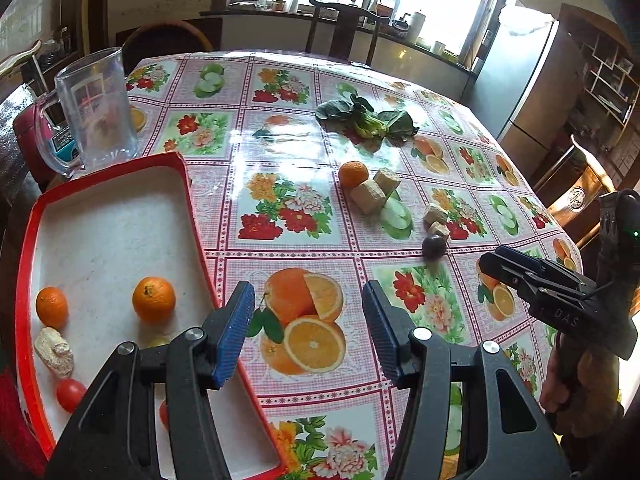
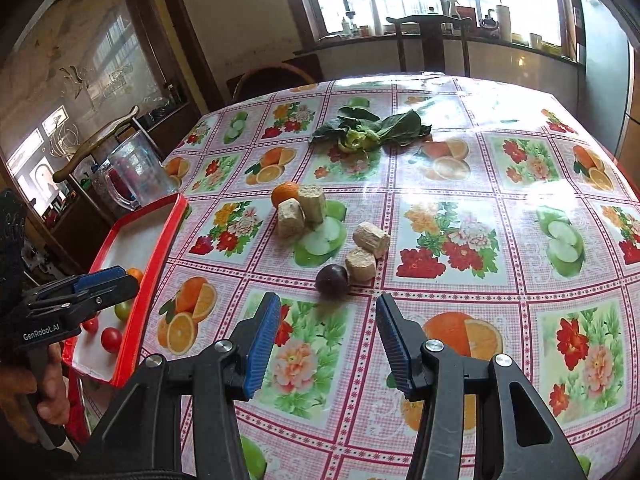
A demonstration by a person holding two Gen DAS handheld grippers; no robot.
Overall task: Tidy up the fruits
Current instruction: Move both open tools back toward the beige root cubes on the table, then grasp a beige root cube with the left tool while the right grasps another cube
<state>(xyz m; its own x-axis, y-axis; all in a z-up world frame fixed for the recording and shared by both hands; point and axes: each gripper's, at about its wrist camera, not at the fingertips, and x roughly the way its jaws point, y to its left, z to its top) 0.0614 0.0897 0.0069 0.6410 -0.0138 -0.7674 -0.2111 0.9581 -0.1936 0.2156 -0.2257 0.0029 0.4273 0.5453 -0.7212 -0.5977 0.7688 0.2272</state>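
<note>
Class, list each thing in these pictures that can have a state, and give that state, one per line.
Left gripper: open, empty.
Right gripper: open, empty.
Red-rimmed white tray: partly filled.
Clear plastic jug: upright, empty.
Dark purple plum: loose on table.
Green leafy vegetable: lying flat.

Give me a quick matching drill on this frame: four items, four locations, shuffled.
Items:
1. plum
2. greens
3. jug
4. red tomato

Places:
A. in the red-rimmed tray
B. on the table just beyond the tray's far edge
C. far part of the table, past the loose orange
D. on the table right ahead of the right gripper, beside a tan block

Pairs: 1-D, 2-C, 3-B, 4-A
</note>
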